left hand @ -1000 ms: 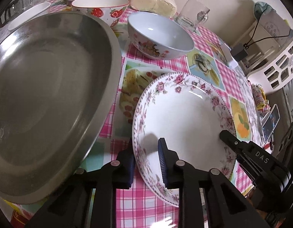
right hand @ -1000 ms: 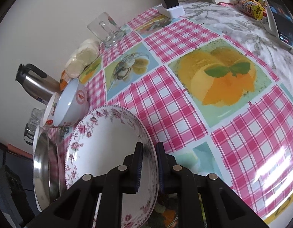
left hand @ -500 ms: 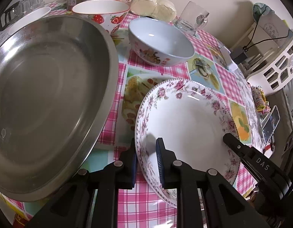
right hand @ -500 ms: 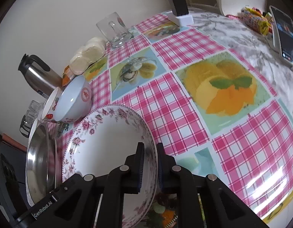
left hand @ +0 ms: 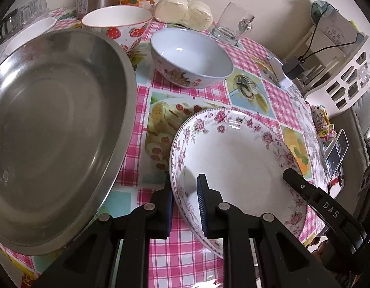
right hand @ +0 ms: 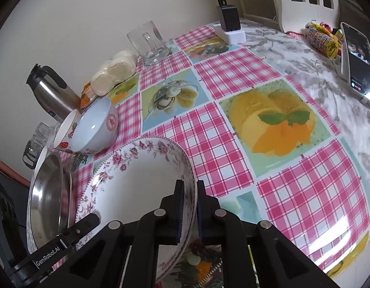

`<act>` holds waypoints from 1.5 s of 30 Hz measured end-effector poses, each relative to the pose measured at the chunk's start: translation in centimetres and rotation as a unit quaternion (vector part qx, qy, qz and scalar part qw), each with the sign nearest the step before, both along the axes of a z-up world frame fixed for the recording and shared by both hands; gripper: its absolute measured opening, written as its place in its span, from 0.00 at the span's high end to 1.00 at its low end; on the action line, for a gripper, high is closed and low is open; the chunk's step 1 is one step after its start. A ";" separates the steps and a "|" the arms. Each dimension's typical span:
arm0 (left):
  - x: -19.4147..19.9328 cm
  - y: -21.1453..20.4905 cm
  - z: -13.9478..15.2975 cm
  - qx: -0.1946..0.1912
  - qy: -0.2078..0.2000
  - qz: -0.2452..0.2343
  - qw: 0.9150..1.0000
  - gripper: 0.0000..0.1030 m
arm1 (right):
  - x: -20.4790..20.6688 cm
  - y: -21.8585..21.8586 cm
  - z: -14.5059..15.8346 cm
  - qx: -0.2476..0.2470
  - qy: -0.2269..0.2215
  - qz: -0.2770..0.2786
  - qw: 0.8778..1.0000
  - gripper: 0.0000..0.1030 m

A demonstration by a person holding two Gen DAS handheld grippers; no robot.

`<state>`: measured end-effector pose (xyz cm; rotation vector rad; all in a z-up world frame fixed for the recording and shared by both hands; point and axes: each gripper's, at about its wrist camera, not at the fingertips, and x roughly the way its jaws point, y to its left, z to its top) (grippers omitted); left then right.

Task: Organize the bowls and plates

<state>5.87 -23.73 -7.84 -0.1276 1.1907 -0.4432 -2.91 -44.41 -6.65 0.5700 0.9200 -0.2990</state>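
— Porcelain between the fingers?
— Yes. The left gripper (left hand: 185, 201) pinches the near-left rim of the floral plate (left hand: 235, 165), and the right gripper (right hand: 190, 206) clamps the opposite rim, so the plate hangs tilted just above the checked tablecloth (right hand: 208, 144).
— Count, near to far?
— 1 floral plate, 1 steel pan (left hand: 53, 124) beside it, then 2 bowls: the blue bowl (left hand: 192, 57) and, behind it, the strawberry bowl (left hand: 117, 24). 1 glass mug (left hand: 235, 24) stands by the wall.
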 end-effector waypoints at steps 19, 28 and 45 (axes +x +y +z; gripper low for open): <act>0.2 1.2 4.6 -0.042 -0.045 -0.007 0.998 0.82 | -0.7 1.5 5.2 -0.048 -0.048 -0.005 0.998 0.90; 1.4 3.6 5.7 -0.058 -0.045 0.008 0.997 0.82 | 0.2 3.8 6.7 -0.066 -0.059 0.004 0.996 0.90; 4.8 12.2 6.1 -0.087 -0.025 0.073 0.993 0.82 | 5.1 11.5 7.1 -0.065 -0.059 0.048 0.995 0.90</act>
